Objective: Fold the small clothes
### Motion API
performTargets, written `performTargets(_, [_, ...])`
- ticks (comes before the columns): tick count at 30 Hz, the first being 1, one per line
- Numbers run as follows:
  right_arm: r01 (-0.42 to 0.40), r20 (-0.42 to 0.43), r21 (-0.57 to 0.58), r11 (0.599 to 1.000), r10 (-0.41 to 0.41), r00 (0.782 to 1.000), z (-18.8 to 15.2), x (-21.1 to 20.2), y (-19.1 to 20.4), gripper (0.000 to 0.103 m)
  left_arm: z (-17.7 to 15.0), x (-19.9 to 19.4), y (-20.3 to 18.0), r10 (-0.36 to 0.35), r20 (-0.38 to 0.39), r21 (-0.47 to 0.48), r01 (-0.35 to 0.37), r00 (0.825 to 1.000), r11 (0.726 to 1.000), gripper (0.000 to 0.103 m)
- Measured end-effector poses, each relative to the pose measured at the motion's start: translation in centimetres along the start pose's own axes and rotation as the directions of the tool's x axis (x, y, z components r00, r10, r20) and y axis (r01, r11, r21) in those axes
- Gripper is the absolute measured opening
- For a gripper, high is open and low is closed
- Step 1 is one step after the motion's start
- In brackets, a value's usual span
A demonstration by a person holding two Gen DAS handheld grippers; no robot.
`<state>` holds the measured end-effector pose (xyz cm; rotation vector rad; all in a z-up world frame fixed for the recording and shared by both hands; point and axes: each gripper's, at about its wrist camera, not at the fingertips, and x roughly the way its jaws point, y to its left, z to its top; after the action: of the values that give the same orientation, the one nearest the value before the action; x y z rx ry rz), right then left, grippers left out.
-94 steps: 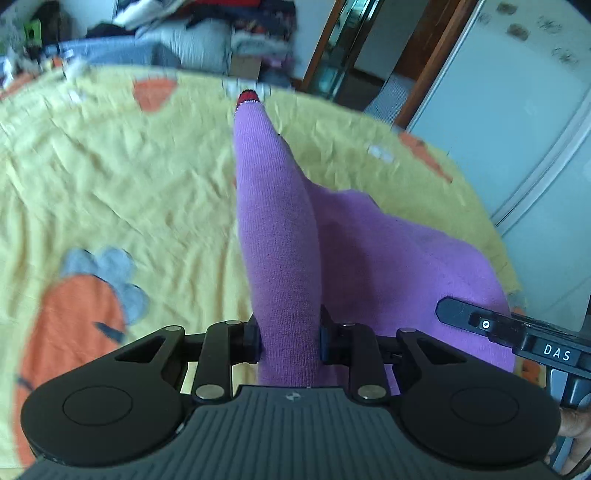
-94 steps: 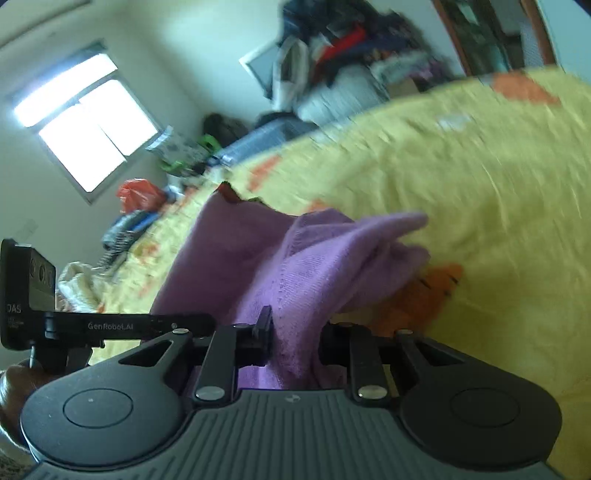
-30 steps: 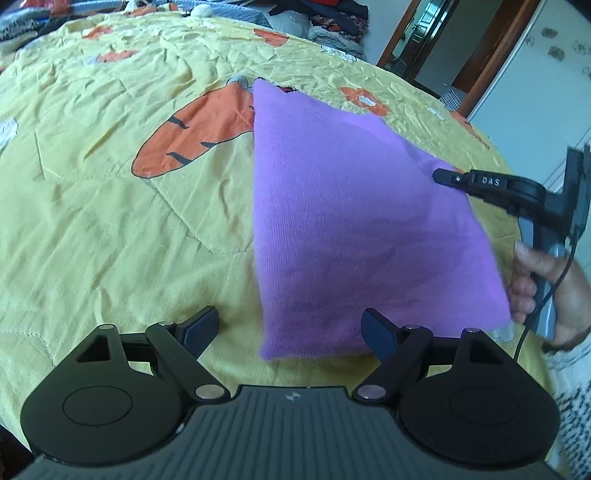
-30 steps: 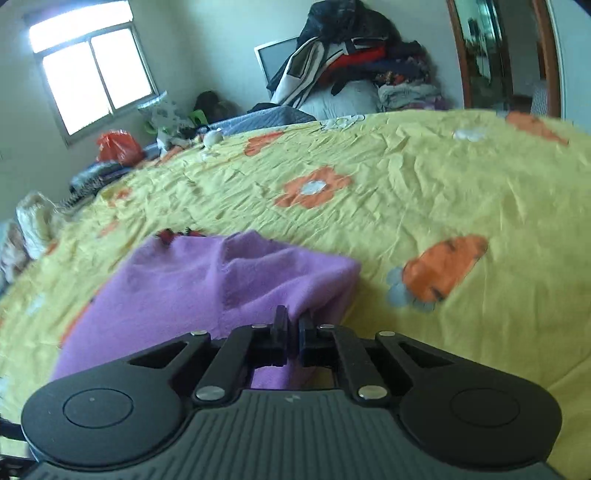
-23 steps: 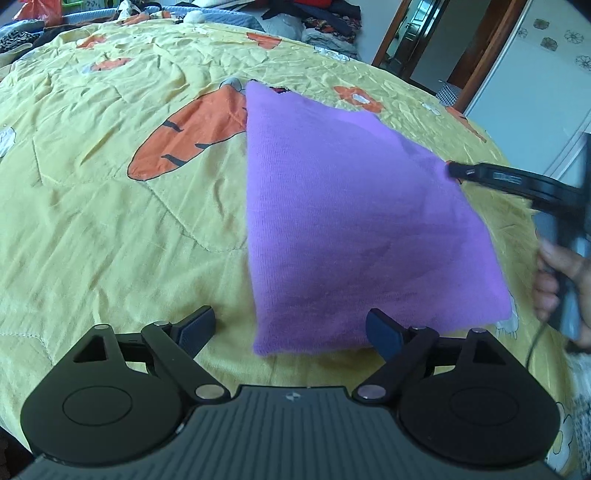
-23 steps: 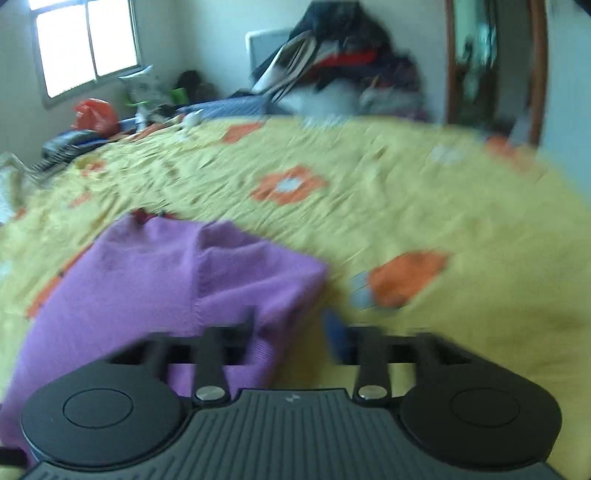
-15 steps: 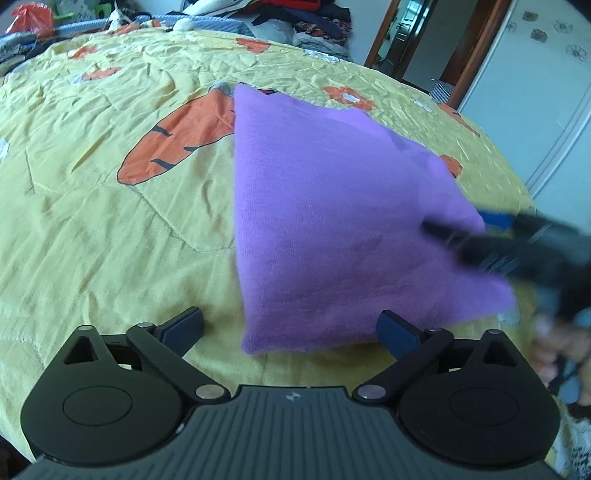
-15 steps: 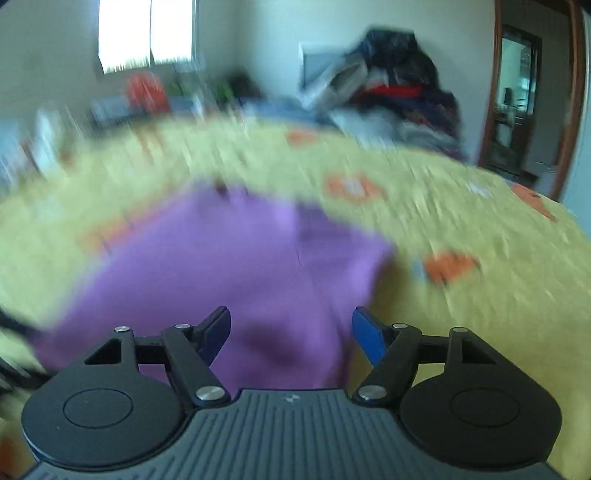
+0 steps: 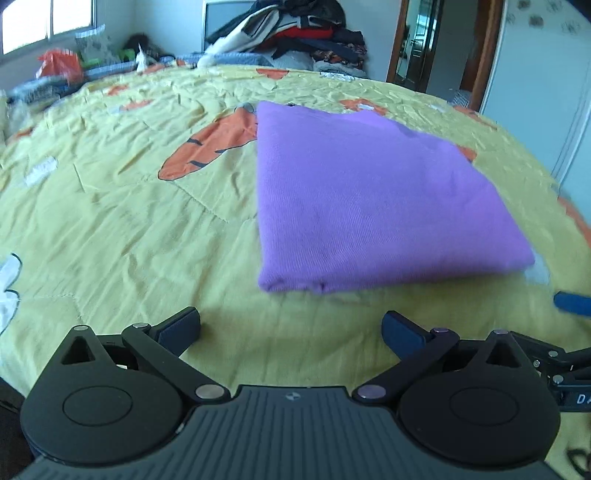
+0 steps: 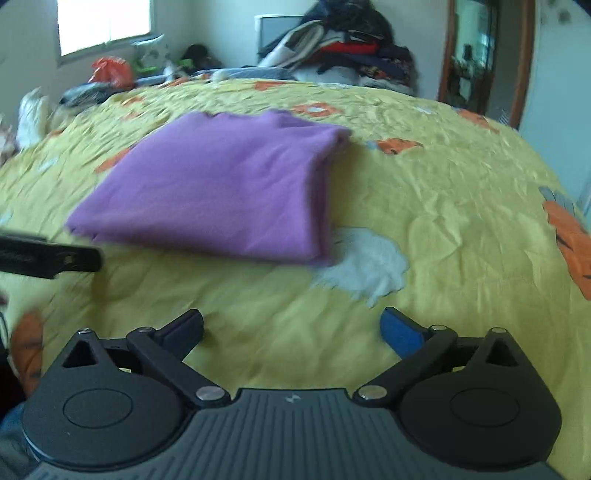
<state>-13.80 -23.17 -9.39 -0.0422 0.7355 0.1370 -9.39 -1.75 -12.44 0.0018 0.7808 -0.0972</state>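
Observation:
A purple garment (image 9: 362,206) lies folded flat in a rough rectangle on the yellow bedspread (image 9: 110,221). My left gripper (image 9: 291,328) hovers just short of its near edge; the jaws are opening wide with nothing between them. In the right wrist view the same purple garment (image 10: 221,188) lies ahead and to the left. My right gripper (image 10: 291,326) is over bare bedspread (image 10: 461,221), its jaws also opening and holding nothing. A blue fingertip (image 9: 572,302) of the right gripper shows at the left view's right edge. One dark finger (image 10: 48,256) of the left gripper pokes in at the right view's left edge.
A heap of clothes (image 9: 295,33) is piled at the bed's far end. A doorway (image 9: 424,48) and a white wardrobe (image 9: 535,92) stand to the right. An orange bag (image 10: 110,70) and clutter sit under the window (image 10: 103,26).
The right gripper, shut on the garment's corner a second ago, has let go, opened and pulled back. The left gripper has also drawn back from the near edge and opened wider.

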Motion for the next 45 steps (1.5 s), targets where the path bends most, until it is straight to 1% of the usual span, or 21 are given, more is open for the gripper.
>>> performTargets(2, [-0.001,0.009,-0.019,1.000,0.001,1.000,0.2,0.0,0.7,0.103,-0.5,0.1,-0.8,0.038,0.025,0.022,-0.039,0.999,0.999,0.103])
performTargets(4, [-0.007,0.001,-0.011,1.000,0.007,1.000,0.7,0.4,0.8,0.103,-0.8,-0.1,-0.9,0.054,0.050,-0.018,-0.054,0.997,0.998,0.103])
performTargets(7, [-0.018,-0.011,-0.017,1.000,0.017,1.000,1.4,1.0,1.0,0.103,-0.9,0.0,-1.3,0.082,0.078,-0.042,-0.079,0.994,0.996,0.103])
performTargets(9, [-0.022,-0.013,-0.017,1.000,0.022,1.000,1.8,1.5,1.2,0.103,-1.0,0.1,-1.5,0.091,0.093,-0.043,-0.088,0.991,0.995,0.103])
performTargets(13, [-0.029,-0.008,-0.016,0.999,0.029,1.000,2.2,2.1,1.3,0.103,-1.3,0.3,-1.7,0.086,0.123,-0.023,-0.083,0.989,0.996,0.103])
performTargets(17, [-0.018,-0.005,-0.003,1.000,0.018,1.000,2.4,2.4,1.4,0.103,-1.2,0.6,-1.5,0.067,0.142,-0.011,-0.066,0.988,0.998,0.103])
performTargets(22, [0.007,-0.018,0.000,1.000,-0.007,1.000,2.7,2.5,1.8,0.103,-1.2,0.6,-1.5,0.061,0.131,-0.003,-0.061,0.989,0.998,0.103])
performTargets(24, [0.005,-0.049,-0.042,0.999,-0.007,0.999,3.4,2.6,2.1,0.103,-1.0,0.6,-1.4,0.051,0.116,0.005,-0.052,0.992,0.999,0.103])
performTargets(25, [0.000,-0.047,-0.058,0.998,-0.002,0.999,3.5,2.7,2.1,0.103,-0.9,0.7,-1.3,0.047,0.108,0.009,-0.049,0.993,0.999,0.103])
performTargets(26, [-0.004,-0.045,-0.054,0.999,0.001,0.999,3.6,2.9,1.9,0.103,-0.8,0.6,-1.3,0.046,0.102,0.011,-0.047,0.994,0.999,0.103])
performTargets(27, [-0.020,-0.047,-0.020,1.000,0.020,0.999,3.6,3.3,1.5,0.103,-0.8,0.6,-1.3,0.044,0.094,0.013,-0.046,0.995,0.999,0.103])
performTargets(28, [-0.021,-0.028,0.010,1.000,0.021,0.999,3.5,3.3,1.2,0.103,-0.7,0.6,-1.3,0.042,0.089,0.012,-0.044,0.995,0.999,0.103])
performTargets(30, [-0.002,-0.011,0.000,1.000,0.002,1.000,3.1,3.2,1.6,0.103,-0.8,0.6,-1.3,0.043,0.088,0.017,-0.045,0.995,0.999,0.103])
performTargets(32, [-0.002,-0.012,0.001,1.000,0.002,1.000,2.8,2.9,1.7,0.103,-0.8,0.6,-1.3,0.042,0.088,0.018,-0.044,0.995,0.999,0.103])
performTargets(36, [-0.048,-0.036,-0.065,0.997,0.046,0.998,2.5,2.0,1.9,0.103,-0.7,0.6,-1.3,0.038,0.076,0.023,-0.039,0.996,0.999,0.103])
performTargets(38, [-0.062,-0.038,-0.061,0.996,0.060,0.998,2.6,2.1,1.4,0.103,-0.7,0.6,-1.3,0.038,0.072,0.024,-0.039,0.997,0.999,0.103])
performTargets(41, [-0.043,-0.025,-0.031,0.999,0.042,0.999,2.8,2.5,1.2,0.103,-0.6,0.6,-1.3,0.036,0.072,0.025,-0.038,0.997,0.999,0.103])
performTargets(45, [-0.005,0.003,-0.001,1.000,0.005,1.000,2.5,2.7,1.8,0.103,-0.6,0.6,-1.3,0.033,0.068,0.028,-0.034,0.997,0.999,0.103])
